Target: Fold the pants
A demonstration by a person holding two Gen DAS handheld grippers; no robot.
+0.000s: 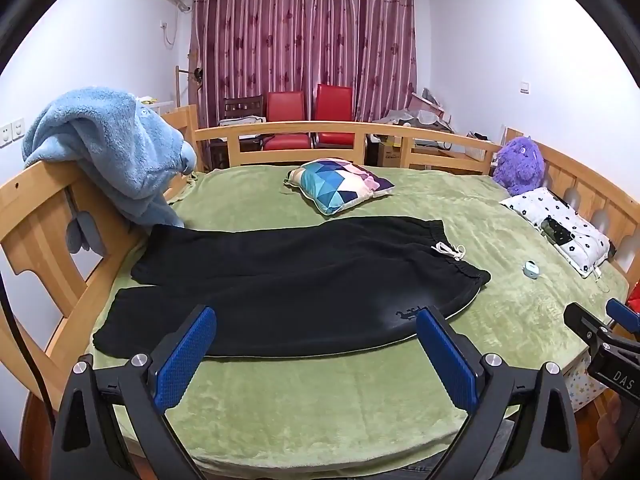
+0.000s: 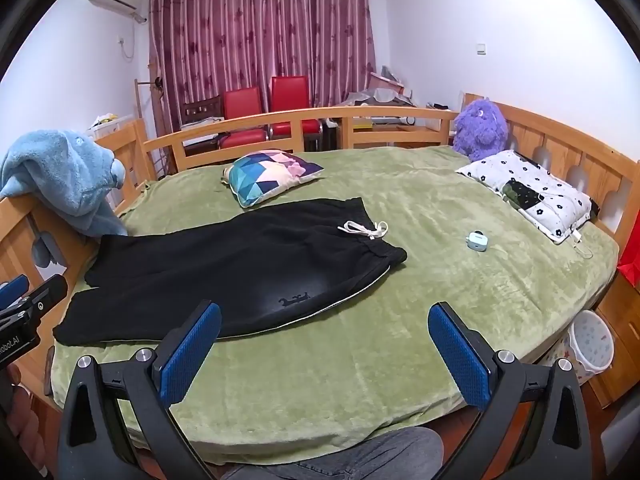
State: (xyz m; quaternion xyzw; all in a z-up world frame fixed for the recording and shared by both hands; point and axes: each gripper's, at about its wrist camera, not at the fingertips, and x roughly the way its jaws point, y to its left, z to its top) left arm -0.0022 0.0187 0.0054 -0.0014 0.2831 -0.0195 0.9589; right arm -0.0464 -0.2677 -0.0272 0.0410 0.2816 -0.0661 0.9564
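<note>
- The left gripper (image 1: 316, 322) has its jaws spread wide with nothing between them, held above the near edge of the bed (image 1: 320, 392).
- The right gripper (image 2: 324, 320) is likewise wide and empty.
- The black pants (image 1: 280, 280) lie flat across the green blanket, waistband to the right, with the white drawstring (image 1: 450, 250) showing; the leg ends partly disappear under a blue plush toy (image 1: 112, 148).
- The small logo (image 2: 295, 300) is too faint to read.
- The white bin (image 2: 592, 344) is cut off by the bed edge.
</note>
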